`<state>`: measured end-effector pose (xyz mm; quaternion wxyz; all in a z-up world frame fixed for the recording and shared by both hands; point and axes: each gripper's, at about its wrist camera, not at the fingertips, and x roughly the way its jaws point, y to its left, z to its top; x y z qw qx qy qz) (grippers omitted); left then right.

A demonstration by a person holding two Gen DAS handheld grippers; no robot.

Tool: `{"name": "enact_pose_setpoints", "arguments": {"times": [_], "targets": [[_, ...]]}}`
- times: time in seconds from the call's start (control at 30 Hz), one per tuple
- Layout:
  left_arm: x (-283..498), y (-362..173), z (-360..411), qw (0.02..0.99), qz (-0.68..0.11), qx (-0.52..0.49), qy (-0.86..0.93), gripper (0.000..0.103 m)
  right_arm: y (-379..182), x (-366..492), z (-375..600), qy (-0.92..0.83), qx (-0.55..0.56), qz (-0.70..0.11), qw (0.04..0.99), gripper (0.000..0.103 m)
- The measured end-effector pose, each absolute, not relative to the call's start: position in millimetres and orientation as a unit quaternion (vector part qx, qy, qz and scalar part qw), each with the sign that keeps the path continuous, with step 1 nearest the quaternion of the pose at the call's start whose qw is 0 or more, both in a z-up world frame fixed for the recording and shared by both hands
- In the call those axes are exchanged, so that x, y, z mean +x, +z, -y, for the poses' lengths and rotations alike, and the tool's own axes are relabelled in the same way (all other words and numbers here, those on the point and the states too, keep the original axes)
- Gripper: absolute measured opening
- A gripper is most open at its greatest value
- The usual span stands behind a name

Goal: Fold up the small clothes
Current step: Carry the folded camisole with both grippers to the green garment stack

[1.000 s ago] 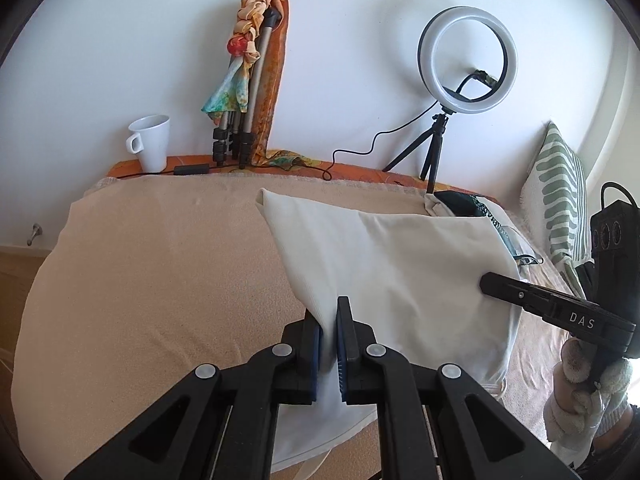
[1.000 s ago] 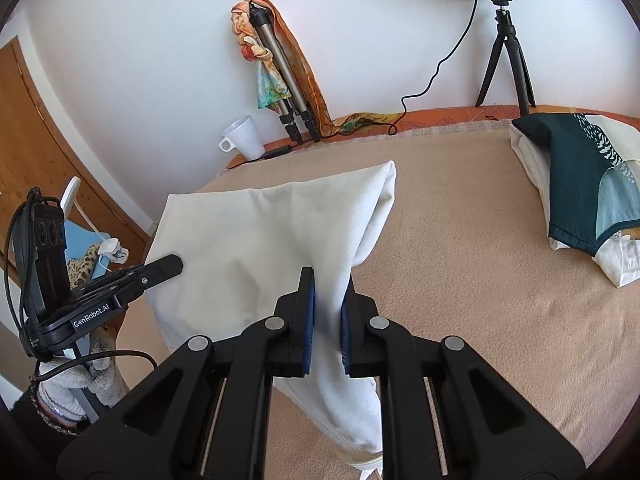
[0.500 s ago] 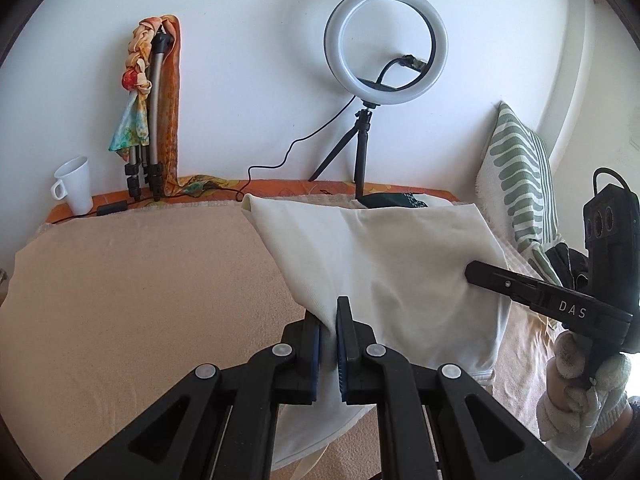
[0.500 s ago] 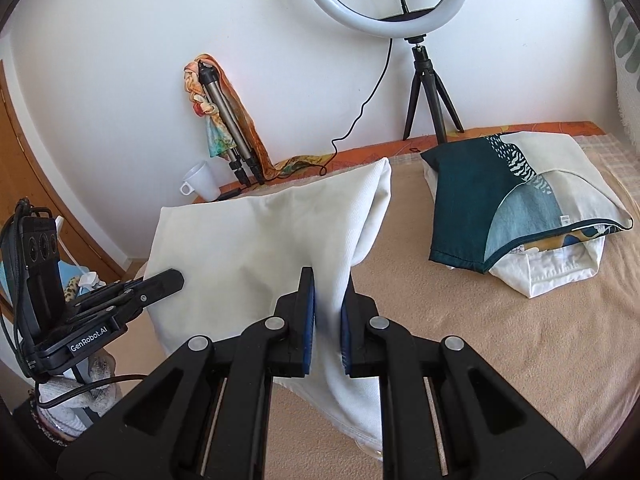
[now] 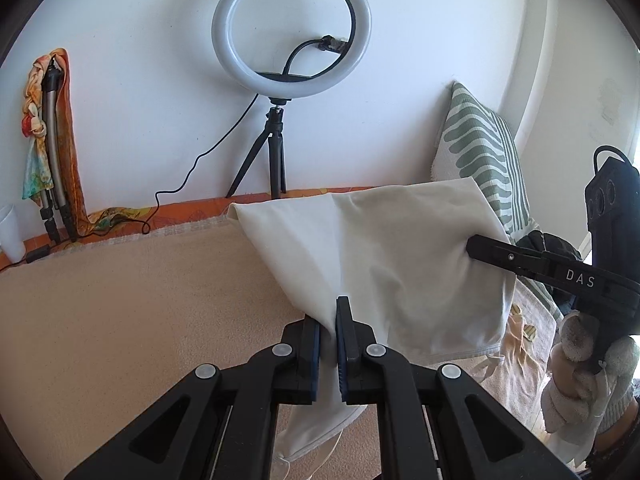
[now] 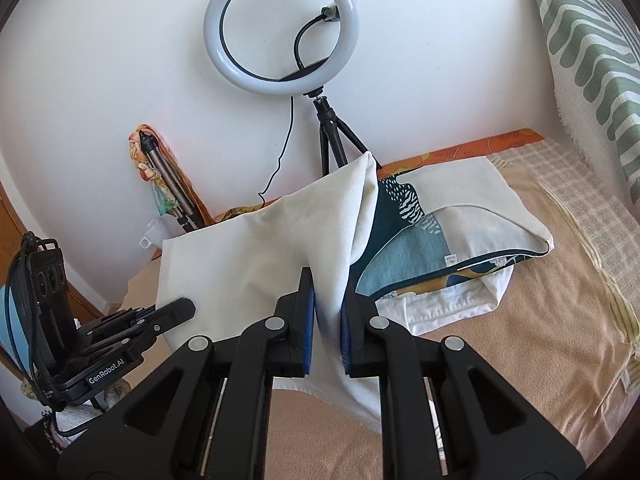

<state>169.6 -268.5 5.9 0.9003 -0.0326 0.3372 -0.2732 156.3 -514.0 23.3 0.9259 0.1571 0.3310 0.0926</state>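
Note:
A folded white garment (image 5: 400,264) hangs in the air between my two grippers, above the beige blanket (image 5: 132,312). My left gripper (image 5: 328,320) is shut on its left edge. My right gripper (image 6: 327,292) is shut on the other edge of the white garment (image 6: 256,264). The right gripper also shows in the left wrist view (image 5: 476,246), and the left gripper shows in the right wrist view (image 6: 184,308). A stack of folded clothes (image 6: 448,240), dark teal and white on top, lies on the bed just beyond the held garment.
A ring light on a tripod (image 5: 290,36) stands at the wall behind the bed. A green-striped pillow (image 6: 592,60) leans at the right. A folded tripod with a colourful scarf (image 5: 48,140) and a white mug (image 5: 10,232) stand at the far left.
Both grippers have carried the white garment to the right along the bed. The ring light and the folded stack have come closer, and the mug has slid to the left edge.

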Motion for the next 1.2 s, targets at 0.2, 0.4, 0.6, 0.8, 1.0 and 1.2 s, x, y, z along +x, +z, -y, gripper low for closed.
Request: {"name": "enact_pose_setpoints", "arguments": {"times": [0.2, 0.4, 0.6, 0.8, 1.0, 1.2], "targets": [[193, 11, 313, 0.896, -0.337, -0.027, -0.287, 0.004, 36, 174, 553, 0.076, 0.153, -0.318, 0.932, 0.012], [227, 9, 350, 0.893, -0.342, -0.029, -0.293, 0.004, 37, 205, 592, 0.056, 0.146, -0.323, 0.933, 0.012], [259, 0, 381, 0.895, -0.342, -0.016, -0.288, 0.004, 27, 245, 622, 0.039, 0.124, -0.335, 0.933, 0.012], [283, -11, 398, 0.897, -0.342, -0.004, -0.279, 0.004, 3, 284, 640, 0.033, 0.118, -0.351, 0.928, 0.012], [298, -26, 402, 0.9, -0.348, 0.009, -0.264, 0.004, -21, 316, 638, 0.031, 0.099, -0.368, 0.924, 0.012], [307, -35, 399, 0.906, -0.349, 0.026, -0.239, 0.004, -35, 335, 640, 0.01, 0.078, -0.38, 0.922, 0.012]]}}
